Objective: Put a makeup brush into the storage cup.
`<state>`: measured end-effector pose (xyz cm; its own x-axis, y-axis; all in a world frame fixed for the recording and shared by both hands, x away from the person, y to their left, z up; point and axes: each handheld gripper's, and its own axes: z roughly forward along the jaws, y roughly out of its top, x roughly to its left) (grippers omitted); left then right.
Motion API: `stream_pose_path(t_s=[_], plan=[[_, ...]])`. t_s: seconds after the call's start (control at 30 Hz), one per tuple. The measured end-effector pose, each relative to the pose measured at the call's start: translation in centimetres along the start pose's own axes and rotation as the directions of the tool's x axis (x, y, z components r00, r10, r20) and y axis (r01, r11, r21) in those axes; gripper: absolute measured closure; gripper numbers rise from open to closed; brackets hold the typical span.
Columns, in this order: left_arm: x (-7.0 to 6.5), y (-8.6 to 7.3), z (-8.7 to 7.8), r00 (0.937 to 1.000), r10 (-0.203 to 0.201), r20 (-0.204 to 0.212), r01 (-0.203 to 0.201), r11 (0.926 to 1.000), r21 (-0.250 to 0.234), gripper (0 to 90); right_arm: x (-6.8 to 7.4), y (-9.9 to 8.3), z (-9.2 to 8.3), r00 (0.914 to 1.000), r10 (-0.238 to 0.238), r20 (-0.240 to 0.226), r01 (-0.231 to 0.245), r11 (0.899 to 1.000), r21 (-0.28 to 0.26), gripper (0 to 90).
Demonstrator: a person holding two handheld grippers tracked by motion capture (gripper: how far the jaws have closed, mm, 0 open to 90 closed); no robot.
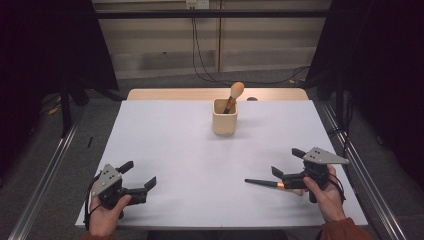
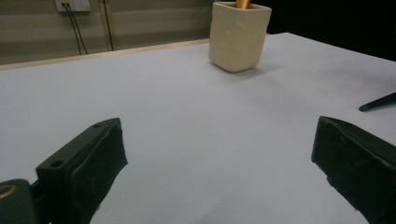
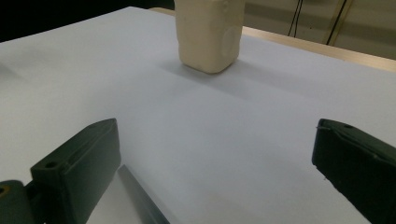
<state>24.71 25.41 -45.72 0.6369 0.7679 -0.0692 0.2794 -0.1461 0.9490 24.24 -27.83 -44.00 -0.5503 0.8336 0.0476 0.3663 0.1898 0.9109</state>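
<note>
We work at a white surface [image 1: 200, 150] in a dim room, with dark curtains at both sides and a pale wall with trailing cables at the far end.

Nearest to us, the left hand-held gripper [image 1: 140, 175] rests low on the surface at the near left corner, its jaws spread wide apart with nothing between them; in the left gripper view [image 2: 215, 154] only bare white sheet lies in the gap. At the near right, the right hand-held gripper [image 1: 286, 163] also stands with its jaws well apart, closed on nothing.

Just beside that right gripper lies the dark brush [image 1: 262, 183], flat on the surface. Its long axis runs almost left to right across the sheet, the slim black handle tapering to a tip that points toward the left, while a copper band marks the end nearest the gripper's body. In the right gripper view a dark strip of it [image 3: 140, 198] passes next to one jaw, outside the gap; whether it touches the jaw we cannot tell. The left gripper view catches its tip [image 2: 378, 101] at the edge.

Farther off, near the middle of the far edge, stands the cream holder [image 1: 224, 117], upright, with a second brush [image 1: 233, 95] leaning in it, its tan head up and tilted right.
</note>
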Motion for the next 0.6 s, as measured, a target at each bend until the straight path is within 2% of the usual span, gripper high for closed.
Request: stream_pose_path(t_s=[0.23, 0.33, 0.47, 0.6], plan=[[0.0, 0.1, 0.2, 1.0, 0.002, 0.004, -0.002, 1.0, -0.002, 2.7, -0.6, 0.6, 0.4, 0.9993, 0.001, -0.036, 0.001, 0.998, 0.064, 0.6], [0.0, 0.1, 0.3, 1.0, 0.002, 0.003, -0.002, 1.0, -0.001, 2.7, -0.7, 0.9, 0.6, 0.9986, -0.018, -0.05, 0.024, 0.994, 0.106, 0.8], [0.0, 0.1, 0.2, 1.0, 0.002, 0.002, -0.002, 1.0, 0.001, 2.7, -1.0, 1.5, 0.8, 0.9969, -0.047, -0.062, 0.058, 0.983, 0.172, 5.2], [-0.1, 0.1, 0.3, 0.9999, 0.015, 0.005, -0.015, 0.9998, 0.011, 2.7, -1.5, 1.9, 1.0, 0.9934, -0.037, -0.108, 0.062, 0.971, 0.232, 5.8]])
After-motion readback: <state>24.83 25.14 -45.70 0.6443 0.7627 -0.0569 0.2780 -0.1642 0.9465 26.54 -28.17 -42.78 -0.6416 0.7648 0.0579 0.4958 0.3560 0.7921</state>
